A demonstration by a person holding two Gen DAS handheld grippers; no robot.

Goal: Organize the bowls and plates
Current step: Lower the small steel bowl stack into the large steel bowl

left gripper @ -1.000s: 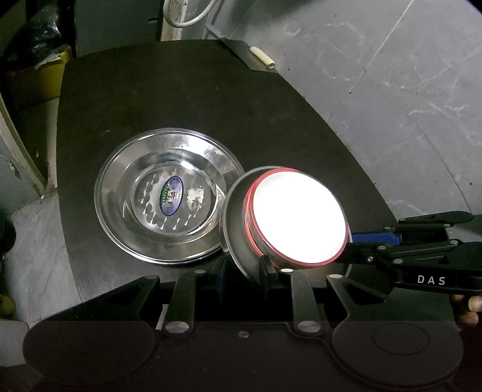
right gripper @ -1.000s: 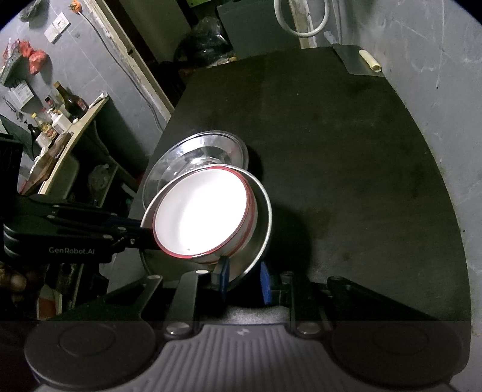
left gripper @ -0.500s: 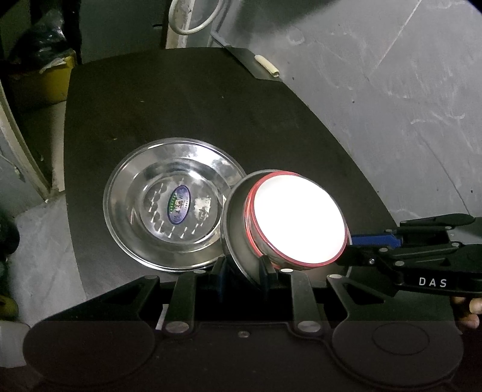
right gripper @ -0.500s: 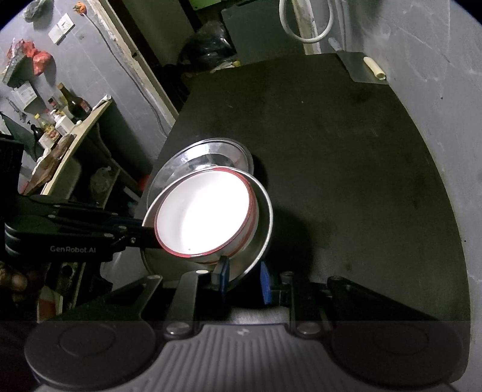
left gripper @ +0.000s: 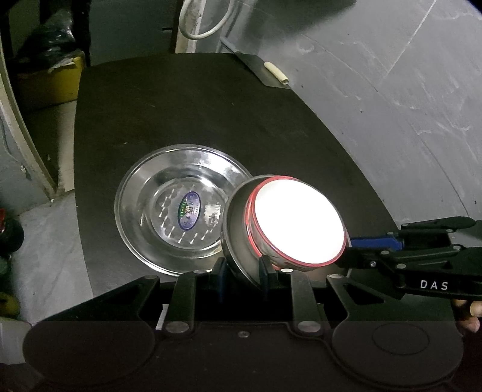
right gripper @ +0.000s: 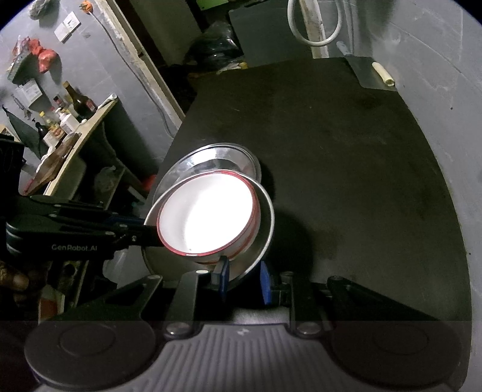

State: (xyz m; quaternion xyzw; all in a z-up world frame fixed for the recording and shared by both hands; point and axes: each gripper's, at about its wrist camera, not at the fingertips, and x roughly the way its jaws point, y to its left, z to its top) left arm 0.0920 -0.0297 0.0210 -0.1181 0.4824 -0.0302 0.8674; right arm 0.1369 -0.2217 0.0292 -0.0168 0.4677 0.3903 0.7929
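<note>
Two grippers are closed on the same tilted steel plate, in which a white bowl with a red rim is carried. In the left wrist view the left gripper is seen pinching the near edge of that plate, one blue pad below it and one above, with the bowl's wall just beside the upper pad. The right gripper is seen reaching in from the right side of the plate, its black fingers closed at the plate's far-right rim; a fingertip of the person's hand is visible beneath its handle.

In the right wrist view the right gripper is shown clamped on the near rim of the plate, blue pads on either side, and the left gripper is shown gripping the rim on the left of the plate. The bowl is seen overexposed, so its inside cannot be read.

A second steel plate with a blue oval sticker is laid flat on the black tabletop, just to the left of the held plate and partly covered by it. Well beyond the held plate, at the table's far right corner, a cream-coloured roll is placed on a dark sheet. A white hose loop is hung behind the table
</note>
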